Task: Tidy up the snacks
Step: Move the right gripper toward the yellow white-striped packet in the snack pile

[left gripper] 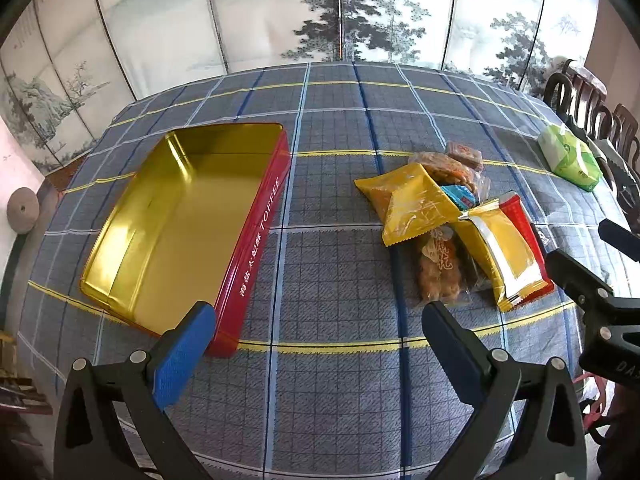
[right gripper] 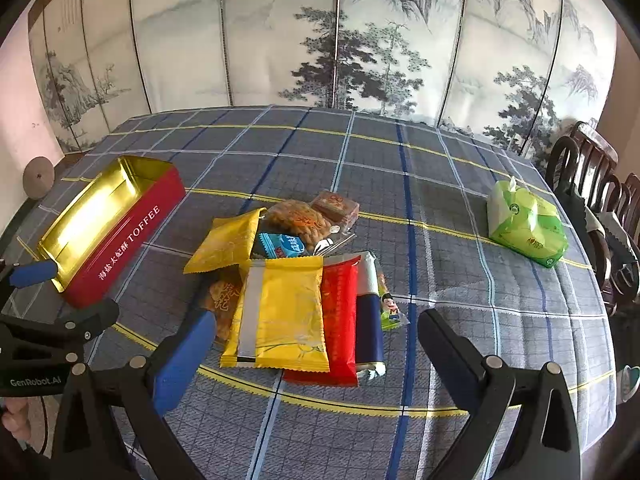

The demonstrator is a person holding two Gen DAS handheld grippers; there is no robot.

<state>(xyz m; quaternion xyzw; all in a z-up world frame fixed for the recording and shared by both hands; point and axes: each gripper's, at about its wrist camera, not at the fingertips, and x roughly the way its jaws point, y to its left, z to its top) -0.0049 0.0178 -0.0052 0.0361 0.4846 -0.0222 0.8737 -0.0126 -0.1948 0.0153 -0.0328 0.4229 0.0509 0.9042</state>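
My left gripper [left gripper: 316, 320] hangs above the worktop [left gripper: 340, 128], its jaws spread wide with nothing between them; its left finger overlaps the near corner of the tin [left gripper: 188, 220] in this view. The tin is open, red outside and gold inside, with TOFFEE printed on its long side, and lies empty on the left part of the checked cloth.

My right gripper [right gripper: 316, 328] is likewise spread wide and empty, tilted down toward the heap of snacks [right gripper: 296, 280]. From the right wrist, the heap lies just beyond the fingertips, well apart from the tin. Nearest me is a yellow packet [right gripper: 292, 312] lying over a red packet [right gripper: 340, 320], with a white-and-navy wrapper [right gripper: 370, 320] under the red packet's right edge. Behind them lie a second yellow packet [right gripper: 228, 244], a small blue sachet [right gripper: 280, 245], and clear bags of brown biscuits [right gripper: 298, 220]. A small green-edged sweet [right gripper: 390, 308] rests just beside the navy wrapper.

A green tissue pack [right gripper: 526, 224] sits at the right edge of the worktop, near dark wooden chairs [right gripper: 588, 168]. A painted folding screen [right gripper: 320, 40] stands behind.
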